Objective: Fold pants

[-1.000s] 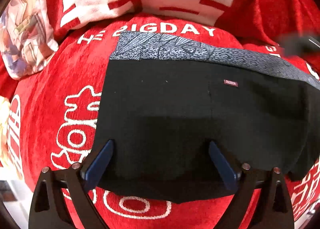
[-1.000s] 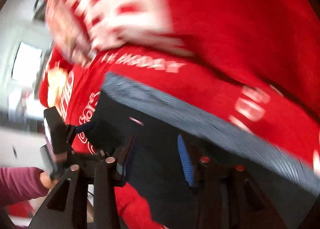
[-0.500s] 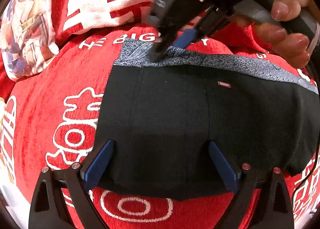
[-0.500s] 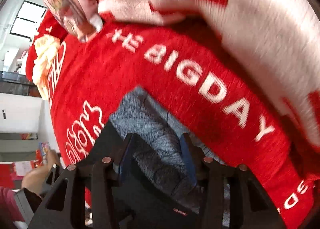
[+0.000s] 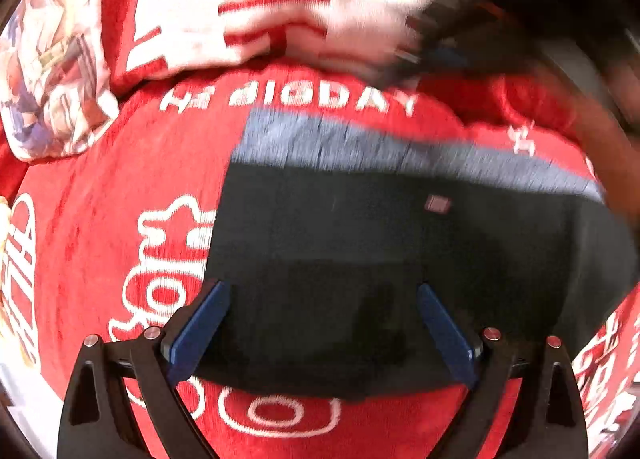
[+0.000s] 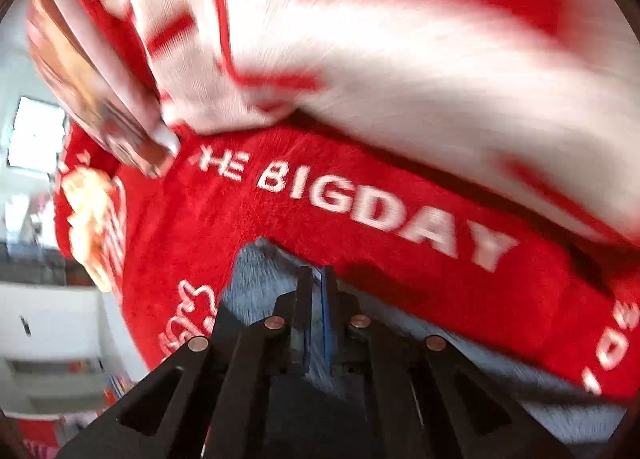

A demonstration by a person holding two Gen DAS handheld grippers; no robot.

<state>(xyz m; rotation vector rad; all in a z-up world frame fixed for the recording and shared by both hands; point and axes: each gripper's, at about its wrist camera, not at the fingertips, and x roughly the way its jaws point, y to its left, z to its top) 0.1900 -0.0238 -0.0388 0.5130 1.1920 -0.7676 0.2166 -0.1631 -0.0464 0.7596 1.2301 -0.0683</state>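
Note:
Black pants (image 5: 360, 243) with a grey patterned waistband (image 5: 360, 139) lie flat on a red blanket (image 5: 100, 219) with white lettering. My left gripper (image 5: 322, 319) is open, its blue pads (image 5: 200, 327) spread over the near hem of the pants, holding nothing. My right gripper (image 6: 316, 279) has its jaws nearly together over the grey waistband (image 6: 260, 279) at its far left corner; whether cloth is pinched between them is unclear. In the left wrist view the right gripper (image 5: 460, 39) is a dark blur at the upper right.
A red and white pillow (image 5: 260, 11) lies just beyond the waistband, also filling the top of the right wrist view (image 6: 400, 59). A printed cushion (image 5: 48, 71) sits at the far left. A bright room shows beyond the bed's left edge (image 6: 40, 299).
My right gripper's jaws have closed from a wide gap to nearly touching over the waistband corner. In the left view it moved up and right, off the waistband. My left gripper stayed put.

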